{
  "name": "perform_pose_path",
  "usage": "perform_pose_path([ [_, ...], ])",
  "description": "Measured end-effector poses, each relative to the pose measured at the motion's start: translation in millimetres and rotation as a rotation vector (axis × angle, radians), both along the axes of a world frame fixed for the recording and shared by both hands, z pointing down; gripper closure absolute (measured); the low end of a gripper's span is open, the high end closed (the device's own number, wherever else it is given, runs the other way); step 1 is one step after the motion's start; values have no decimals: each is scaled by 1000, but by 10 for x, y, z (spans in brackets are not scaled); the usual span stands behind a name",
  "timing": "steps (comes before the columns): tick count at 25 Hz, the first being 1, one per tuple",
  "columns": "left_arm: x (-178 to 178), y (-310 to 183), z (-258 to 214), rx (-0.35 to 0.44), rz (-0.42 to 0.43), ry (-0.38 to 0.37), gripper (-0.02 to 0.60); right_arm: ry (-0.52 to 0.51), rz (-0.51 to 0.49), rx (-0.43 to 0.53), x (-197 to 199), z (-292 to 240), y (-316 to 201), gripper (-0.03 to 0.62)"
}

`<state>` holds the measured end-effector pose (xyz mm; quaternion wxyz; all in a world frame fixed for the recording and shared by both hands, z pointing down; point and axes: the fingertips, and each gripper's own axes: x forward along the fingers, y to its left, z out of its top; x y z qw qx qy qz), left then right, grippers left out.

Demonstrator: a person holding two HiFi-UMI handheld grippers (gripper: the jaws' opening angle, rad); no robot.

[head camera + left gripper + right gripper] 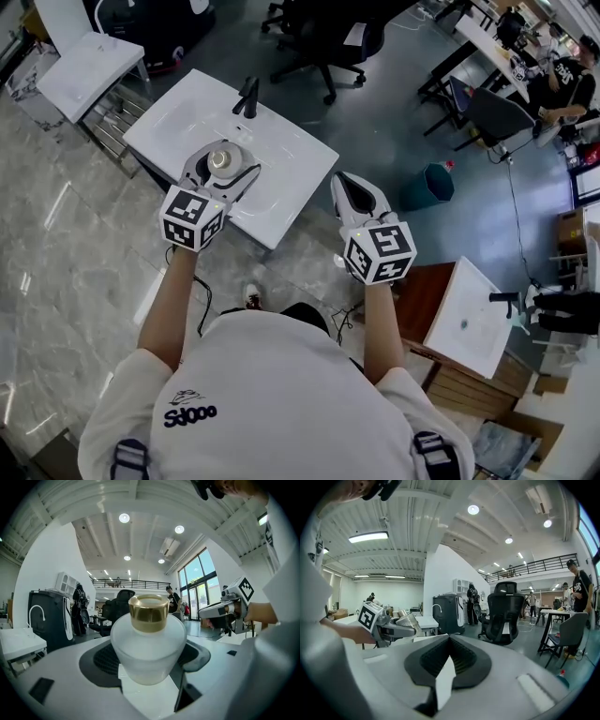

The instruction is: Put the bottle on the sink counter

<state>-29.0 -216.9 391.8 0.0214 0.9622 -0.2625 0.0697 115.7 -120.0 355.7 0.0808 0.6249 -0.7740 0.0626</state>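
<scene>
Frosted white bottle (149, 641), gold cap (149, 612), clamped in left claw (222, 167) over sink surface (291, 155); right claw (356, 197) together, empty, at right.

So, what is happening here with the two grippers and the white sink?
A person stands at a white sink counter with a black faucet and holds a gripper in each hand. The left gripper has its jaws closed on a frosted white bottle with a gold cap, held upright over the counter. Whether the bottle touches the surface cannot be told. The right gripper hangs just off the counter's right corner, jaws together, with nothing between them.
</scene>
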Motion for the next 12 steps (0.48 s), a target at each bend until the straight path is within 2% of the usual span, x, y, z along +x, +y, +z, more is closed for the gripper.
perform_pose_path([
  [12,452,-465,208,-32,-17,-9,244,-1,-15,-25,412,159,-465,586],
])
